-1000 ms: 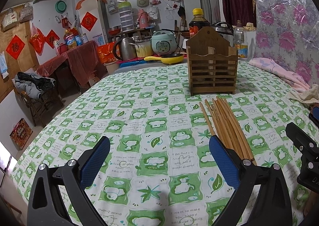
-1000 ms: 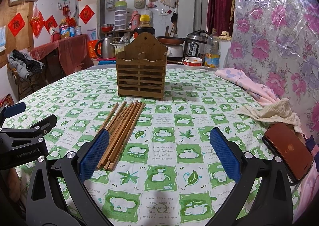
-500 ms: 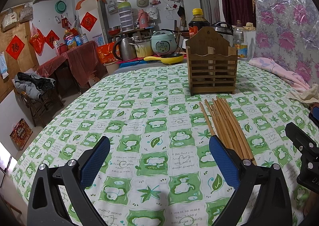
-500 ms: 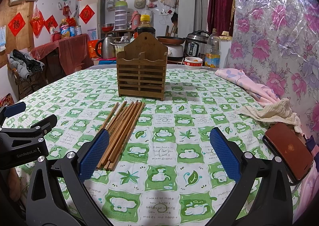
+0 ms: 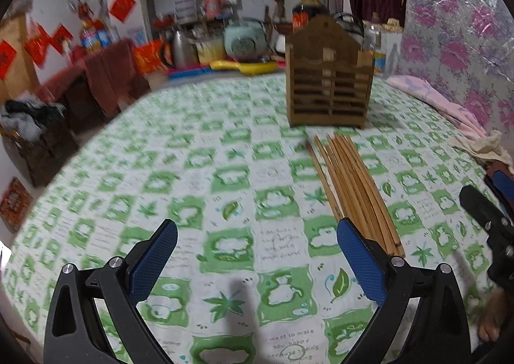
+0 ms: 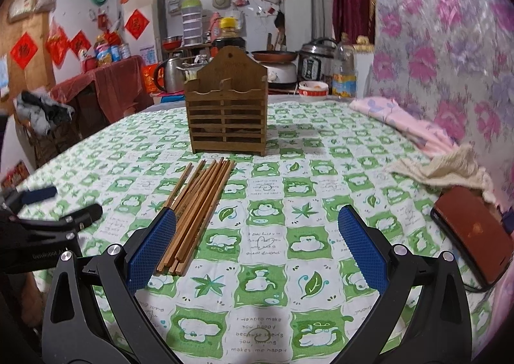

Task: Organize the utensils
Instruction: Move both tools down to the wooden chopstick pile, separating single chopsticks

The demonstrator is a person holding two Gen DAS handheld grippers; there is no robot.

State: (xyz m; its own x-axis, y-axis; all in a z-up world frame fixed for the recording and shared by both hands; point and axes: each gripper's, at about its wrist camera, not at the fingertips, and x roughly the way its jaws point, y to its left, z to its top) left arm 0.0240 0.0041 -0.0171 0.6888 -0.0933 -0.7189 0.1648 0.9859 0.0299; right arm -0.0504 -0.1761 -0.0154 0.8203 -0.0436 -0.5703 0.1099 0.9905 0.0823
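Both of your grippers have pushed forward since a moment ago: the wooden holder (image 6: 226, 113) and the chopsticks (image 6: 196, 213) sit larger and nearer in both views, and the left wrist view is smeared with motion blur. Your left gripper (image 5: 257, 259) hangs over the table (image 5: 180, 177) with its jaws spread wide and nothing between them. Its right blue pad (image 5: 359, 259) sits just beside the near ends of the chopsticks (image 5: 353, 184), and you cannot tell from this view whether it touches them. Your right gripper (image 6: 257, 243) is likewise spread wide and holds nothing; its left blue pad (image 6: 151, 248) overlaps the near part of the bundle in the picture.

You see the chopsticks lying flat on the green-and-white checked cloth as one loose bundle, their far ends pointing at the holder and stopping just short of its base. The holder stands upright on the table beyond them, slatted in front, with a peaked back board, and no chopsticks show in it.

To your right a pink cloth (image 6: 398, 119) and a cream rag (image 6: 443, 168) lie near the table edge, with a dark red phone case (image 6: 475, 232) just beside the rag. A dark bottle with a yellow cap (image 6: 228, 33) stands behind the holder.
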